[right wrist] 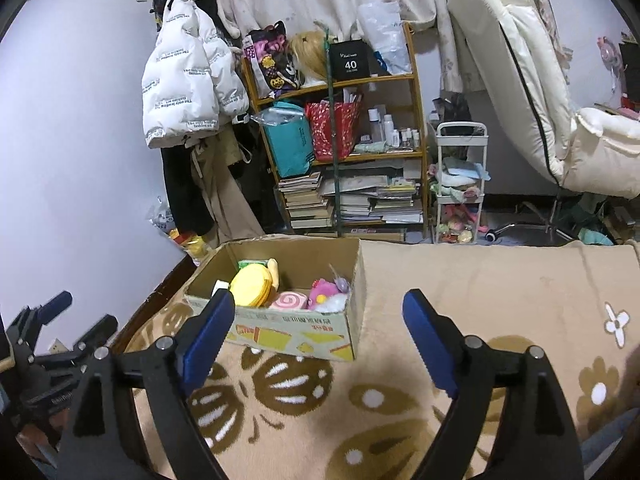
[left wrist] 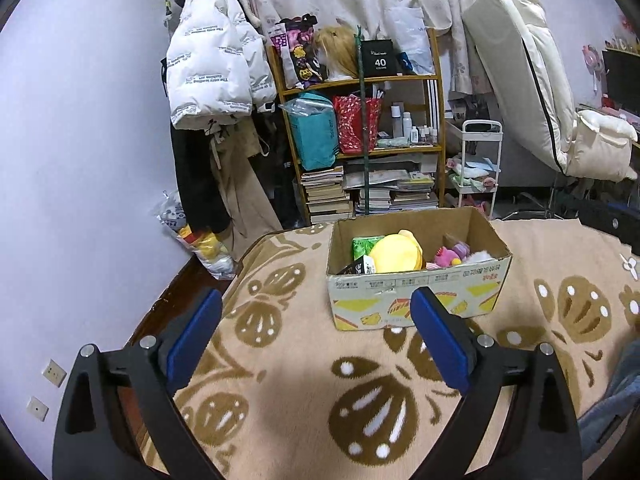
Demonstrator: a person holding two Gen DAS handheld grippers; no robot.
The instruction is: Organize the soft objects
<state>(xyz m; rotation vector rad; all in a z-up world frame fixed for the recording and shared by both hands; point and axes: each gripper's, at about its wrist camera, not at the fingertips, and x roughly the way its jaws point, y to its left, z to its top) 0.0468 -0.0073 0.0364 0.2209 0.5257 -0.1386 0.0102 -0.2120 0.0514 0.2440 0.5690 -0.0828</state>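
Two hand-held grippers hover over your fuzzy tan blanket point(left wrist: 288, 408) with brown leaf shapes, and both hold nothing: the left hand-held gripper point(left wrist: 316, 336) and the right hand-held gripper point(right wrist: 318, 334) have their blue-padded jaws spread wide apart. Ahead of you sits the open cardboard box point(left wrist: 416, 296), printed with yellow shapes on its front wall. Inside that box lie the soft things: a round yellow plush point(left wrist: 396, 254) at its middle, a green packet point(left wrist: 362, 246) behind it, a fuzzy pink toy point(left wrist: 446, 256) toward the box's right side, and a pink swirl-patterned roll point(right wrist: 288, 300) against its front wall.
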